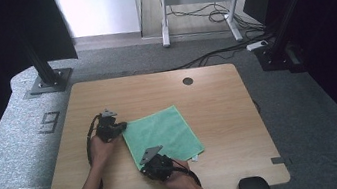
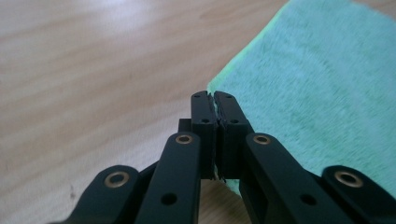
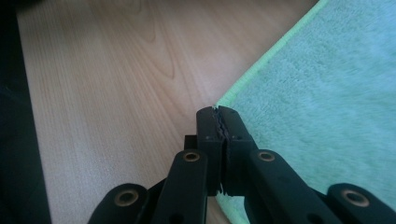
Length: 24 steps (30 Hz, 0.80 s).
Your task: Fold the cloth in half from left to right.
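Nearest the person's edge of the table (image 1: 105, 91), the right gripper (image 1: 147, 161) sits at the near left corner of the green microfibre cloth (image 1: 164, 130). In the right gripper view its jaws are pressed together with the hemmed corner of the cloth (image 3: 317, 107) pinched at their tips (image 3: 218, 112), so it is clenched on the fabric rather than resting beside it. Taking the very corner makes sense: it leaves the whole sheet free to follow the hand.

A little farther in, the left gripper (image 1: 120, 127) holds the far left corner of the same cloth, toward the table's left edge. The left gripper view shows its jaws closed tight as well, the cloth (image 2: 317, 93) edge caught between the tips (image 2: 214, 96), with bare wood to one side and green pile to the other.

So both grippers hold the two ends of the cloth's left edge. I judge this to be the grasp for a fold: with that one side carried in both hands, it could be lifted and laid across toward the opposite edge while staying straight.

The cloth lies flat and turned at an angle near the middle of the table, closer to the near edge than the far one, its right-hand corners free. Beyond it, near the far edge, is a round cable grommet (image 1: 188, 81).
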Each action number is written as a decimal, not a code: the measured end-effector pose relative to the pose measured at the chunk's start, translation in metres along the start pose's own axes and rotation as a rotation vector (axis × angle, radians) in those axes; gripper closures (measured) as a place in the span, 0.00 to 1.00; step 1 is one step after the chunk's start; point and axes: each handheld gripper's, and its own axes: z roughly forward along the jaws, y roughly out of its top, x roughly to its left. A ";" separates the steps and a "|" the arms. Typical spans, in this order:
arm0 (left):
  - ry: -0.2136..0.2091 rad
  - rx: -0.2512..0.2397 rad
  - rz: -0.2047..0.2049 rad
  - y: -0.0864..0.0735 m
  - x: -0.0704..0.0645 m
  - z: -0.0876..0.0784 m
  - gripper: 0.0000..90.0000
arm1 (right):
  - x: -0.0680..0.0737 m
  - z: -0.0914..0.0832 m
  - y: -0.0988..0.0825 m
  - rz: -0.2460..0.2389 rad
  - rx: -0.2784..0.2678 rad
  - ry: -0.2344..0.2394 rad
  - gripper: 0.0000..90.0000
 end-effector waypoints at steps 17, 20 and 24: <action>-0.048 -0.027 0.031 0.058 -0.030 0.019 0.97 | -0.038 -0.050 -0.019 0.074 -0.067 -0.097 0.97; -0.061 -0.025 0.029 0.066 -0.037 0.026 0.97 | -0.046 -0.057 -0.027 0.092 -0.069 -0.116 0.97; -0.064 -0.019 0.043 0.072 -0.043 0.032 0.96 | -0.054 -0.066 -0.037 0.120 -0.078 -0.138 0.97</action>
